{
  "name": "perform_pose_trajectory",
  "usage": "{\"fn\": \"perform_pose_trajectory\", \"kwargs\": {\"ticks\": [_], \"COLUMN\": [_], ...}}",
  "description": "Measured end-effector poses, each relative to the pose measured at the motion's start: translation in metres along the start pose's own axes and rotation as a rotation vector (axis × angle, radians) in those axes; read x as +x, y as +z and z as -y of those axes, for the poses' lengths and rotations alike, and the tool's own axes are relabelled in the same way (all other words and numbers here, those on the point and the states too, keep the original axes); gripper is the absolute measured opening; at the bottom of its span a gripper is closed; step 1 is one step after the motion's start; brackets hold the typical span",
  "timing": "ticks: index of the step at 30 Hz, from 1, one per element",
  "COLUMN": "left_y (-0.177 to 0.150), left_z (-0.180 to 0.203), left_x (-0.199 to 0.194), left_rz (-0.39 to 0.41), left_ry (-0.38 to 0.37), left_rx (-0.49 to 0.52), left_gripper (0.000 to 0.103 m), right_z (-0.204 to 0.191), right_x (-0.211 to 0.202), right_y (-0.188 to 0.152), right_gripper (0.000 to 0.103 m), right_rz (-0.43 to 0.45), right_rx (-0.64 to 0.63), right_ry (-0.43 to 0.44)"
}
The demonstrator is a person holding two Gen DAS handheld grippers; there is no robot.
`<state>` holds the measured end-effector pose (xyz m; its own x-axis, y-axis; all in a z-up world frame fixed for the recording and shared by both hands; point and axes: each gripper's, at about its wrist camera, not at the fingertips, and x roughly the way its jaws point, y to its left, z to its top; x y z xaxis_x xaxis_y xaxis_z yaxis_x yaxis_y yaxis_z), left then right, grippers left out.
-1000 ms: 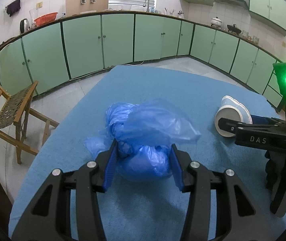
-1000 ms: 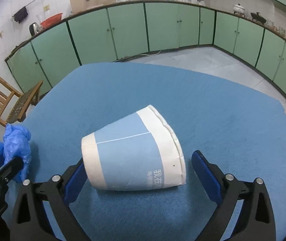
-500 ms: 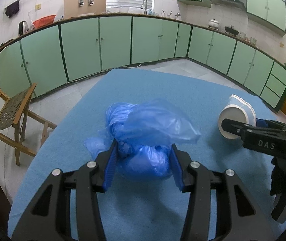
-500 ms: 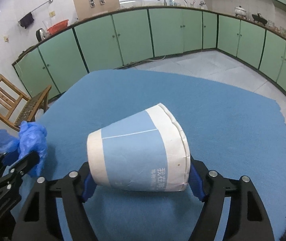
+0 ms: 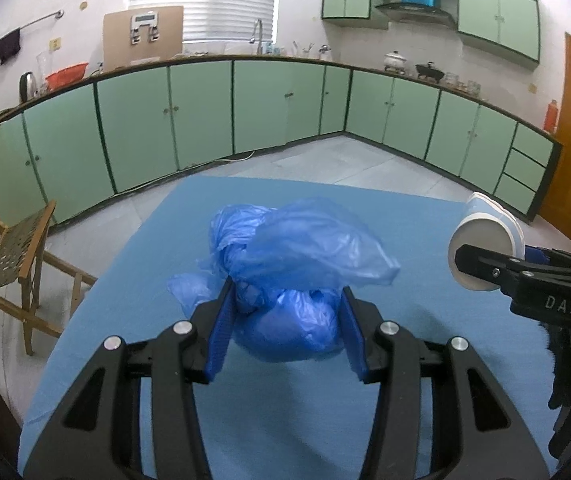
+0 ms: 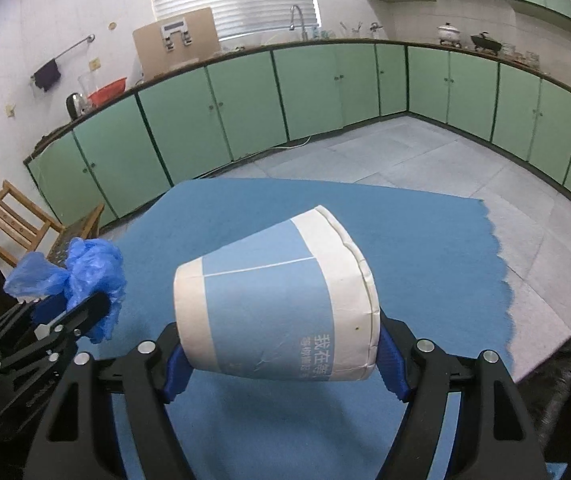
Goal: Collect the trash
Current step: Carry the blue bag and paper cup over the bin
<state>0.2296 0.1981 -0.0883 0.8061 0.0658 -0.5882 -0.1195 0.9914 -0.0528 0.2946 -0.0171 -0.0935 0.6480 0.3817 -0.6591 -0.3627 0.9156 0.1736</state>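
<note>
A: What has moved?
B: Both loads have risen off the blue counter (image 6: pixel 425 240). The right hand-held gripper (image 6: pixel 281 356) is clamped on one paper cup (image 6: pixel 273 304); the left hand-held gripper (image 5: pixel 285 332) is clamped on one blue plastic bag (image 5: pixel 285 264).
A: Around them?
B: One wooden chair (image 5: pixel 9 256), green cabinets (image 5: pixel 201 116). The cup's mouth faces away, its inside hidden.

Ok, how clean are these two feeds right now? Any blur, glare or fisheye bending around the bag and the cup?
Left wrist view: blue plastic bag is sharp between the left hand-held gripper pads; cabinet line bows strongly, corners are vignetted black. Right wrist view: paper cup in the right hand-held gripper is crisp, print readable; soft even light, no glare, faint shadow on the blue tablecloth.
</note>
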Motion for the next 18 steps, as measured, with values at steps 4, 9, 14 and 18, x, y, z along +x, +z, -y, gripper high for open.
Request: {"fn": "perform_pose_trajectory", "kwargs": {"ticks": [4,9,14,18], "left_y": [0.001,-0.002,-0.006,-0.010], "left_z": [0.018,0.051,0.080,0.105], "left_x": [-0.011,-0.026,-0.040,-0.050], "left_rz": [0.011,0.024,0.032,0.040], "left_ry": [-0.028,-0.072,-0.117,-0.151], "left_rx": [0.011,0.037,0.060,0.083], "left_gripper": [0.046,0.046,0.046,0.046], "right_z": [0.009,0.022,0.042,0.060], "right_x": [-0.026,-0.061,-0.093,-0.118], "right_y": [-0.006,-0.017,-0.030,-0.043], "right_gripper": [0.074,0.074,0.074,0.074], "right_rz": [0.015,0.034,0.056,0.073], "right_rx": [0.012,0.029,0.066,0.089], "right_ry": [-0.014,-0.038,-0.065,-0.094]}}
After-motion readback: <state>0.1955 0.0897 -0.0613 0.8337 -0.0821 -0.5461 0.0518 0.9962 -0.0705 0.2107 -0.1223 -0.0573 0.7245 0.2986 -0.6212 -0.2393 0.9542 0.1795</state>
